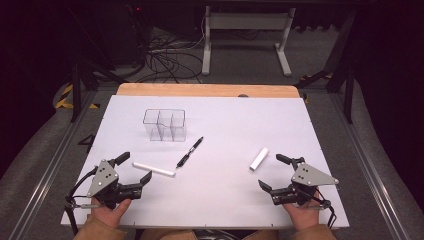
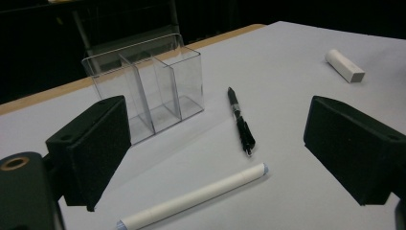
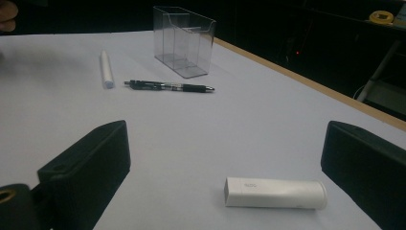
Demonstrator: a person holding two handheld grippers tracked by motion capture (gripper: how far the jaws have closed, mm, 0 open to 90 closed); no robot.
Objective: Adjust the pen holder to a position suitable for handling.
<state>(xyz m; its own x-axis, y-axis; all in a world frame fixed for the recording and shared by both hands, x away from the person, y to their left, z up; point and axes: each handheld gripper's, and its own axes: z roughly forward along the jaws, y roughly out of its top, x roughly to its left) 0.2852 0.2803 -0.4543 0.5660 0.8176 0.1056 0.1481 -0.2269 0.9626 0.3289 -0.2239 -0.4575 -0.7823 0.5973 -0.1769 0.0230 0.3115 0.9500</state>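
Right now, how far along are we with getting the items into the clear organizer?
Nothing done: the clear organizer stands empty. Nothing in hand: left gripper and right gripper are open. Left: white marker, black pen and white tube lie on the table.

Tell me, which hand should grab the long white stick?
Probably the left. The left hand-held gripper is open, and the long white marker lies between its jaws. The right hand-held gripper sits far across the table, beside the short white tube.
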